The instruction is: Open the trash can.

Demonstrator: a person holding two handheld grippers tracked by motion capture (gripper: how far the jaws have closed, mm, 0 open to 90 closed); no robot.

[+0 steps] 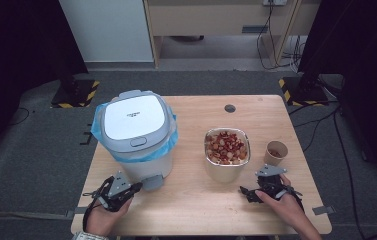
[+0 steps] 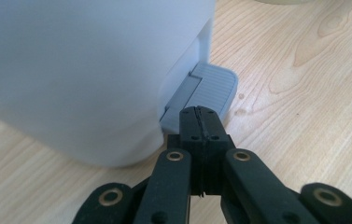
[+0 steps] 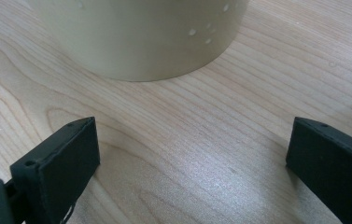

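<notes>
Pedal (image 2: 213,88) of the bin (image 1: 138,135) is the likely first target: the left gripper (image 2: 200,122), jaws clenched on nothing, sits low on the worktop (image 1: 196,205) with its tip just beside the pedal. The lid (image 1: 132,117) is down. The right gripper (image 3: 190,161), jaws released and wide, rests near the bowl (image 1: 227,152) of scraps; a cup (image 1: 275,152) stands just beside the bowl. Judged next move: press the pedal down and confirm the lid lifts, then close on the bowl's wall.
</notes>
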